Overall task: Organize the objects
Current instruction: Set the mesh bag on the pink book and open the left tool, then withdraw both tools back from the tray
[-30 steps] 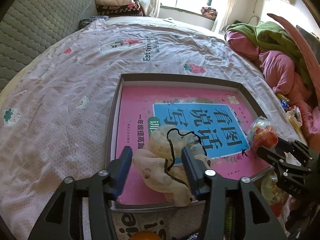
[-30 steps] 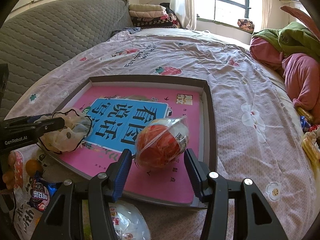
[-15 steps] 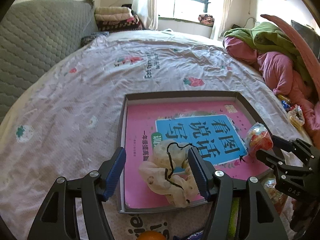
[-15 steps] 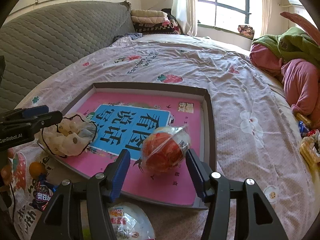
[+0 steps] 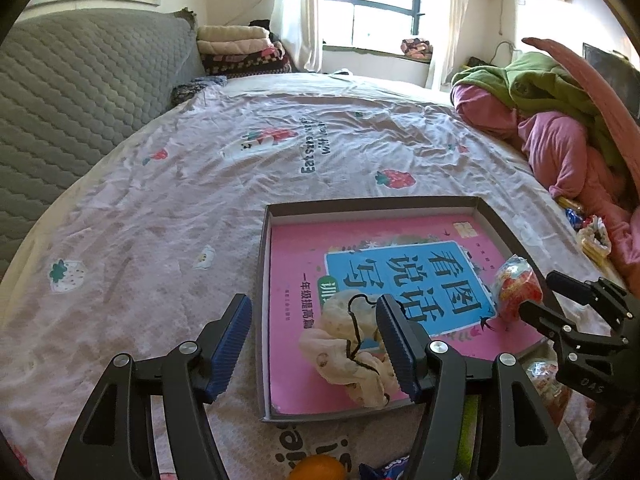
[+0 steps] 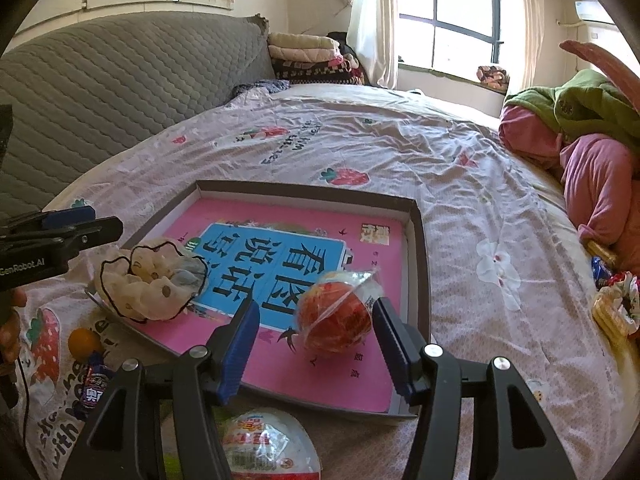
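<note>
Sunlit window [image 5: 372, 4], grey quilted headboard [image 5: 80, 80], strawberry-print bedsheet [image 5: 240, 152]

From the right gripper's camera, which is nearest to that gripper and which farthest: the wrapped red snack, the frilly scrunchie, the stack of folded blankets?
1. Wrapped red snack: between the right gripper's open fingers, in the tray.
2. Frilly scrunchie: left, on the tray's near-left corner.
3. Folded blankets: far back, beside the headboard.

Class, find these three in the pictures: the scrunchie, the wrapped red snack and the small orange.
scrunchie [image 6: 150, 282]: right wrist view, its cream fabric.
wrapped red snack [image 6: 334, 318]: right wrist view, middle of its clear wrapper.
orange [image 6: 82, 342]: right wrist view, its skin.
</note>
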A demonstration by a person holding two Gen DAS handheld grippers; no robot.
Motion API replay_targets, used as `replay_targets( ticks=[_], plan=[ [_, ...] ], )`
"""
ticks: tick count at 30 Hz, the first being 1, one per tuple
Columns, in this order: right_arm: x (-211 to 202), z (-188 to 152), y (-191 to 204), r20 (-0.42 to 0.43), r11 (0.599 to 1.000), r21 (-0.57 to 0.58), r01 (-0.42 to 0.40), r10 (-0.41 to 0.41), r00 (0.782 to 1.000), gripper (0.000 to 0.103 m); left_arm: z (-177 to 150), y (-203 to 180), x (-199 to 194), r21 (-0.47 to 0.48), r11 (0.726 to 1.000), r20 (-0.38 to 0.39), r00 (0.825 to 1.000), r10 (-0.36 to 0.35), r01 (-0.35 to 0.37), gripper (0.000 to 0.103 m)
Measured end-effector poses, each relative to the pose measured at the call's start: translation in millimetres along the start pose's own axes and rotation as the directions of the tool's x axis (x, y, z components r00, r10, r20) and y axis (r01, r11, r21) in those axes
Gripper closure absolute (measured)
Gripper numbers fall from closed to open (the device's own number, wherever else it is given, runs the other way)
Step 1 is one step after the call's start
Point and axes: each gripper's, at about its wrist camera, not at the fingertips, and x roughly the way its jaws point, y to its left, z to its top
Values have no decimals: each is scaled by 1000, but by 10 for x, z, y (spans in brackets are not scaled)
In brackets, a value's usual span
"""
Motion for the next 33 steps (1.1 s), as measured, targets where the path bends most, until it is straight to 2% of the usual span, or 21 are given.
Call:
replay_targets(
  ticks=[16,23,33],
  plan=[
    [-276,-5,181,67,999,-31,-15,17,998,44,-137,-7,-200,16,1000,16,1000,15,-15,37],
    [-468,-23,305,123,998,-60,-7,15,992,44,-200,-37,-353,22,1000,36,999,16,-17,37],
    [-609,-136,447,125,998,-54,-44,50,991,44,-482,-146,-520,50,999,34,999,-3,1,37]
  ],
)
